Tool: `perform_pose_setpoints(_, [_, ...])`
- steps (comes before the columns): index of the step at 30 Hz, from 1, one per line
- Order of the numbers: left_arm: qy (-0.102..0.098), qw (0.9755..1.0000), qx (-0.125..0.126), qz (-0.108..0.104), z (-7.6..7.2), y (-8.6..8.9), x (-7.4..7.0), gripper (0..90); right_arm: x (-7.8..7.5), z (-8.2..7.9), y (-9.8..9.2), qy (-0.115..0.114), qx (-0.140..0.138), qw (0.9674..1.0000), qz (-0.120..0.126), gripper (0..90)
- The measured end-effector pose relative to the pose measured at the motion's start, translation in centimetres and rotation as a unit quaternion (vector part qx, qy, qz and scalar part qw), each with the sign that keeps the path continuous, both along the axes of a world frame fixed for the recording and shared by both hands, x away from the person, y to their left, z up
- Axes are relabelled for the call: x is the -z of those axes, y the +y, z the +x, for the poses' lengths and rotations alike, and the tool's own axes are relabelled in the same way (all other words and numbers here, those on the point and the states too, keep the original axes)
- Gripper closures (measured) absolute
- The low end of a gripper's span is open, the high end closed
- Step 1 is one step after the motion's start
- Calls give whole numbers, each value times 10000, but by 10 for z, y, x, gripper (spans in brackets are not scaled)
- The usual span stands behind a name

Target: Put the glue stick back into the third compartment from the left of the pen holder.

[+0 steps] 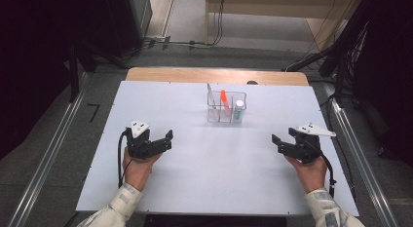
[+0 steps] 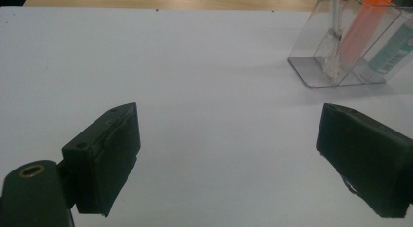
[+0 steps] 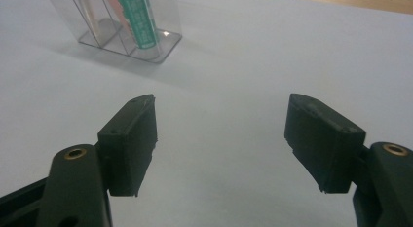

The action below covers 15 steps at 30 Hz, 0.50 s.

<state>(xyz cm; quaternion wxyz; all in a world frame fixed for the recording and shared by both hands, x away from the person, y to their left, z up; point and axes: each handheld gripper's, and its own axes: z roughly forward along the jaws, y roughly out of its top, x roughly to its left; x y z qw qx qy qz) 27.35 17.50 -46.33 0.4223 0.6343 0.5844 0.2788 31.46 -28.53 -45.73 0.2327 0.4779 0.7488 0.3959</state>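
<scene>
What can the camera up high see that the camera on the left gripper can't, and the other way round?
High view alone: both of the person's hands, the left gripper and the right gripper, each with its jaws apart, plus the grey floor and cables beyond the table.

Left gripper view alone: a close look along its own two black jaws, and the frayed white lower end of the thin white stick.

Both: the white tabletop, its wooden far edge, and the clear plastic divided holder with its orange marker and green-labelled white tube.
</scene>
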Motion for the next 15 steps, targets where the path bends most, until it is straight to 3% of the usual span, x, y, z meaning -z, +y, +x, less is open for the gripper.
perform_pose_setpoints(15, [32,10000,-39,13,-9,7,3,91,7,-11,-25,93,273,9994,-197,260])
